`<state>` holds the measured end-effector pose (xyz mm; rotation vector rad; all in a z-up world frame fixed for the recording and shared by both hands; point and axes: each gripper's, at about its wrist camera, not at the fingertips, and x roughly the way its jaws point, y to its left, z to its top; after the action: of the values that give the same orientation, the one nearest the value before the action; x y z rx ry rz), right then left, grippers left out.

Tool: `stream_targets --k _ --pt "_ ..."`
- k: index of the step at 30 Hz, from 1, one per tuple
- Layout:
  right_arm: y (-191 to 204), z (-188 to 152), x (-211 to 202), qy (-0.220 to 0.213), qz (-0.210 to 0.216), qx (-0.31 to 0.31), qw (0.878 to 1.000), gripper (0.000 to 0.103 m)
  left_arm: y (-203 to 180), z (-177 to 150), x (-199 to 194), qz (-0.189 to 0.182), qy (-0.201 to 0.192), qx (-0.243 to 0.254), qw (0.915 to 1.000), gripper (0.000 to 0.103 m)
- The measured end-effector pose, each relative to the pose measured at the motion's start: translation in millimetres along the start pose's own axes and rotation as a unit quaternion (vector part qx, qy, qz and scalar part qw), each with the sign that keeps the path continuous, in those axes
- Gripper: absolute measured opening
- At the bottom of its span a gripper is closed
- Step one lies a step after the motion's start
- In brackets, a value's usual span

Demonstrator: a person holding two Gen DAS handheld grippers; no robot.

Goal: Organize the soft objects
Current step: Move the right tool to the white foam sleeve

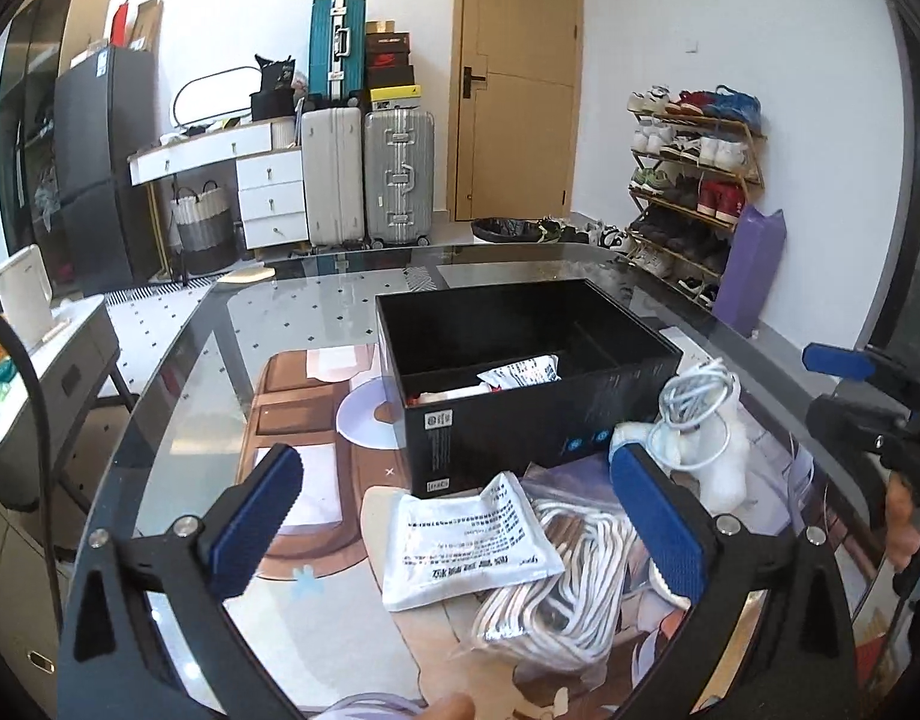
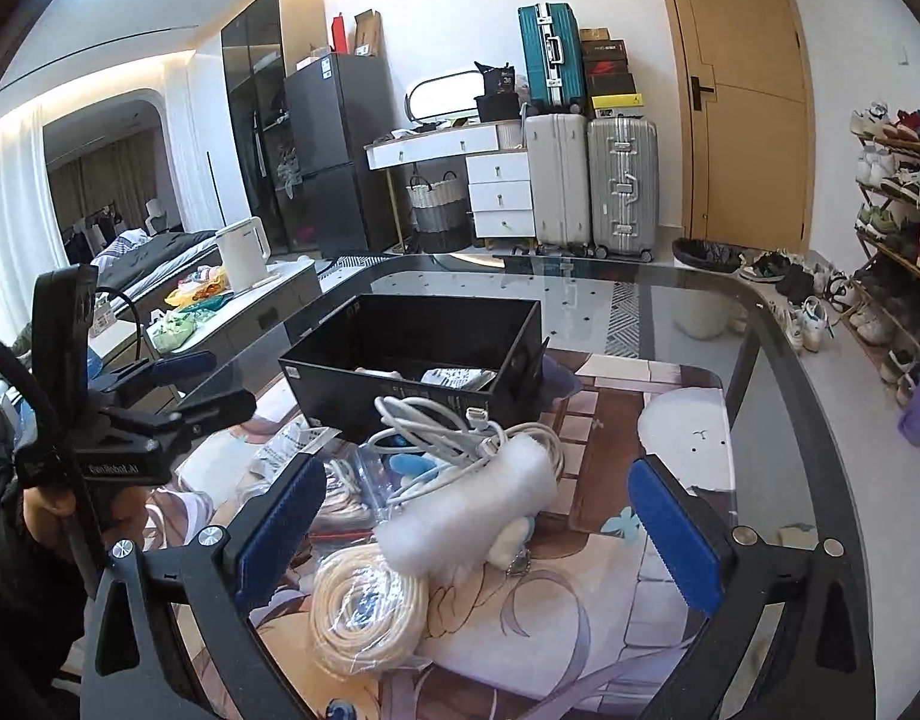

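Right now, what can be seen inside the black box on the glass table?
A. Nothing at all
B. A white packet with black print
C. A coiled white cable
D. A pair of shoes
B: in the left wrist view a white packet with black print lies inside the black box, while the coiled white cable rests outside it, on the pile in front of the box.

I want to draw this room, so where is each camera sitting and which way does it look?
Left wrist: on the open left gripper, looking across the table at the box and door; a fingertip shows.
Right wrist: on the open right gripper, facing the same way; a hand shows.
Both share box, cable and suitcases.
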<state>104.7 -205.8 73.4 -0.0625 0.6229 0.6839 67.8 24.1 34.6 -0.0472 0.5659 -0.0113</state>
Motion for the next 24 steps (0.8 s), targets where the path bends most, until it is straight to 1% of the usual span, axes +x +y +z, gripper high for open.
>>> stream_targets --k 5,7,10,14,21,24 --pt "0 -7 -1 0.01 0.007 0.0 1.0 0.103 -4 -5 -6 -0.005 -0.008 0.004 0.9999 0.103" --pt "5 -11 0 0.021 0.015 -0.016 1.0 0.103 -6 -7 -5 -0.011 -0.001 0.007 0.9999 0.103" --pt "14 -14 2 0.028 0.0 -0.047 0.998 0.103 -10 -10 -3 -0.011 0.007 0.018 0.9997 0.103" --pt "15 -16 6 0.034 0.011 -0.041 0.999 0.102 -19 -15 -1 -0.013 0.015 0.041 0.999 0.103" --pt "18 -22 18 0.054 0.02 -0.046 0.997 0.102 -25 -18 -1 -0.025 0.023 0.055 0.9979 0.103" --pt "18 -23 20 0.057 0.024 -0.043 0.997 0.102 -27 -20 0 -0.023 0.028 0.057 0.9977 0.103"
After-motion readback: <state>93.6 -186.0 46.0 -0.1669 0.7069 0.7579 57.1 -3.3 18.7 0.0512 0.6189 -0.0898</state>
